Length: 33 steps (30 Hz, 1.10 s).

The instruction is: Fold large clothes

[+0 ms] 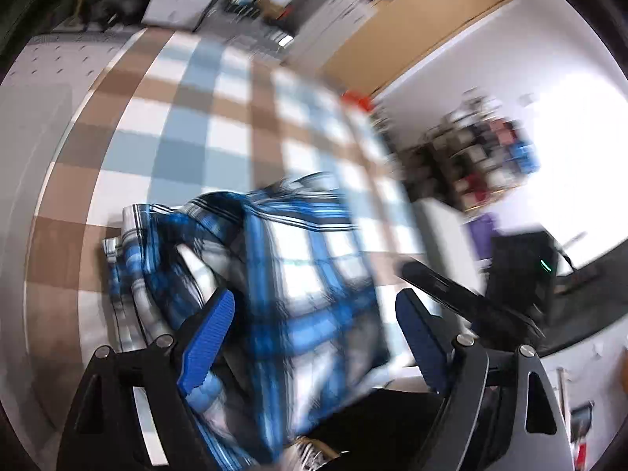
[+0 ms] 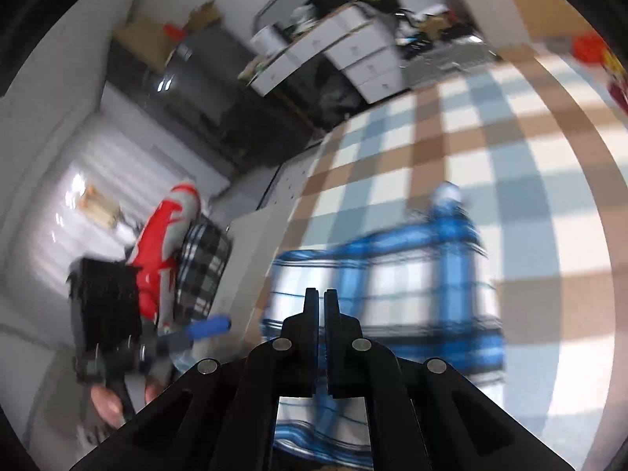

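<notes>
A blue, white and black plaid shirt lies bunched and partly folded on the table, which is covered by a brown, blue and white checked cloth. My left gripper hovers over the shirt. Its blue pads stand wide apart and open, pressing on nothing. In the right wrist view the shirt lies just beyond my right gripper, whose black fingers are shut together with no cloth seen between them. A hand holds the left gripper at the lower left. Both views are blurred.
The table edge runs on the left in the right wrist view. Beyond it lie a red and white garment and a black plaid one. White drawer units stand at the back. A cluttered shelf stands off the table's right side.
</notes>
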### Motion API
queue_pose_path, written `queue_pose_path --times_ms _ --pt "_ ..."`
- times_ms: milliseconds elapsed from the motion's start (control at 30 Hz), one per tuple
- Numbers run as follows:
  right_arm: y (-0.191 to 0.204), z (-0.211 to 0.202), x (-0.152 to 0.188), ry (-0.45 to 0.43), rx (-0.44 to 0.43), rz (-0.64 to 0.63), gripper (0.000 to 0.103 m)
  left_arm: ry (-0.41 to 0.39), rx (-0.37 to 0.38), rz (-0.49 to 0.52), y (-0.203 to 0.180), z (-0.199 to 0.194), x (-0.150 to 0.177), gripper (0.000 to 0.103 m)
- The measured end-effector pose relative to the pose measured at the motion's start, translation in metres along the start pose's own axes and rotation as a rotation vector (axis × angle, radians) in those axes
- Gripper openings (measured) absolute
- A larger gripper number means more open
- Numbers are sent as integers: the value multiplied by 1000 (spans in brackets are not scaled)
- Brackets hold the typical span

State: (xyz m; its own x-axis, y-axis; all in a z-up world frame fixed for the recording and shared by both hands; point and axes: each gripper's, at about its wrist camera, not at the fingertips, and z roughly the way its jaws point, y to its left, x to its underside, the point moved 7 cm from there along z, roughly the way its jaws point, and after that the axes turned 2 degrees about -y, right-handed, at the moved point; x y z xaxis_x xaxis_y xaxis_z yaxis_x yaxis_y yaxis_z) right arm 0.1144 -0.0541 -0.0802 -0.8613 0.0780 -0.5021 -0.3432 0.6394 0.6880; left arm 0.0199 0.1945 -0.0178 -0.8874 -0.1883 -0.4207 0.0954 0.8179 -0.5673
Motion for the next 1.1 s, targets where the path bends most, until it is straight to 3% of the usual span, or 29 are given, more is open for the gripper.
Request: queue_pose_path --times_ms 100,267,333,367,400,567,633,667,700,900,1000,1100 --pt "-33 -5 1 -24 16 40 2 36 -101 27 -1 26 -4 81" --pt "-47 -15 -2 -35 31 4 2 121 -59 -58 6 47 -1 80" --pt "-48 -14 0 -26 40 -18 2 112 -75 -73 6 46 -4 62" --pt "-49 -12 1 -13 42 -19 2 110 -77 -82 7 44 -3 26" --pt "-51 -13 4 -2 42 -19 2 116 -75 -87 8 46 -4 6" --pt "-52 -10 13 16 112 -70 4 104 -50 -134 14 43 -1 2" --pt "-55 -9 15 15 140 -69 27 92 -34 -152 14 39 -2 2" --pt "-56 -11 14 1 144 -60 80 80 -33 -150 13 36 -2 2" --pt "-57 -16 11 -44 155 -58 103 76 -36 -134 10 32 0 2" --pt "-60 -24 6 -60 157 -62 103 55 -30 -71 -2 19 4 0" --pt "-72 -12 11 3 212 -84 103 63 -21 -55 -1 13 8 0" --pt "-83 8 26 120 170 -45 103 58 -25 -61 6 11 8 0"
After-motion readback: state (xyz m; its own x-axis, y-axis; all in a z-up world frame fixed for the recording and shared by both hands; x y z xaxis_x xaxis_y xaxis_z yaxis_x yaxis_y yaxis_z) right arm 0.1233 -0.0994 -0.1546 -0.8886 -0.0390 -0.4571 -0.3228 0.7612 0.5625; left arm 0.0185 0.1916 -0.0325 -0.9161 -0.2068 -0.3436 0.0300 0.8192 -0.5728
